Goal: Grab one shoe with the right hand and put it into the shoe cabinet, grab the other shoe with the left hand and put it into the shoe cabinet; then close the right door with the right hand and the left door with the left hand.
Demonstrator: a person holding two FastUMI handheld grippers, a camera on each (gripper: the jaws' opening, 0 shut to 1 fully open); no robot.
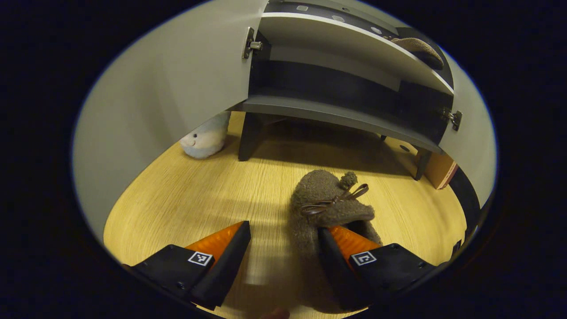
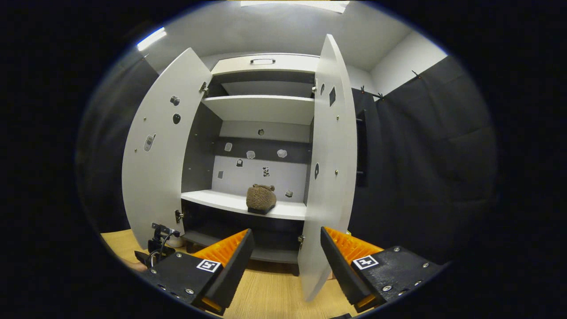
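Standing open, the shoe cabinet [image 2: 261,133] holds one shoe [image 2: 261,198]; both tongs gape, left tongs [image 1: 283,248] seemingly straddling the other shoe [image 1: 330,204].

1. In the left gripper view, the heel of the slipper [image 1: 325,208] on the floor is hidden behind one finger of the left gripper [image 1: 283,248].
2. The second slipper [image 1: 418,49] on the shelf [image 1: 354,37] is partly cut off by the shelf's edge.
3. A plush toy [image 1: 206,138] is half hidden behind the left door [image 1: 168,97].
4. In the right gripper view, the small stickers [image 2: 250,154] on the cabinet's back panel are too small to tell.
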